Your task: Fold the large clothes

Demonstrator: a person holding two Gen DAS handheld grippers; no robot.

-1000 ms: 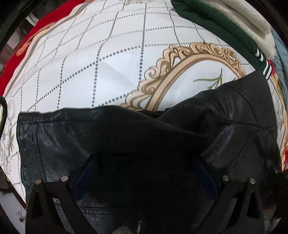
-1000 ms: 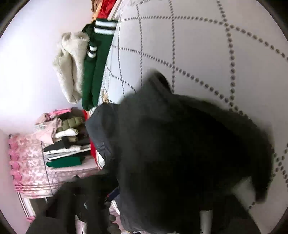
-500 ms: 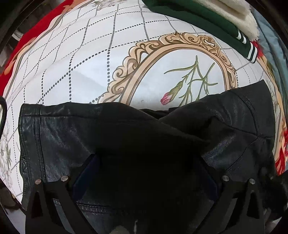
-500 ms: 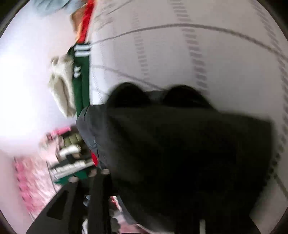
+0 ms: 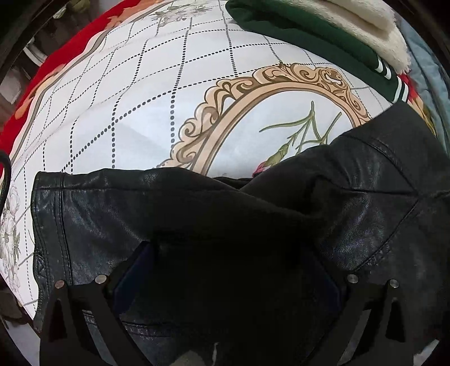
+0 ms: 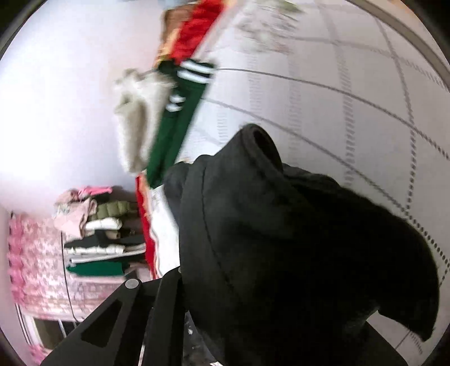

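A black leather jacket (image 5: 365, 197) with a dark fabric lining lies on a white patterned bed sheet (image 5: 140, 98) and fills the lower half of the left wrist view. My left gripper (image 5: 227, 267) is buried in the jacket's dark fabric; its fingertips are hidden and the blue pads (image 5: 132, 276) stand wide apart around the cloth. In the right wrist view my right gripper (image 6: 253, 309) holds a bunch of the jacket's black fabric (image 6: 295, 239) lifted above the sheet (image 6: 351, 70). Its fingertips are hidden by the cloth.
A folded green garment with white stripes (image 5: 309, 36) and a cream fleece (image 5: 371, 25) lie at the far side of the bed. They also show in the right wrist view (image 6: 174, 118). A stack of folded clothes (image 6: 95, 233) sits on a pink cover beside the bed.
The right gripper has swung with the black fabric; its view has rolled and is blurred. In the left wrist view the jacket slid back and forth over the sheet, still held.
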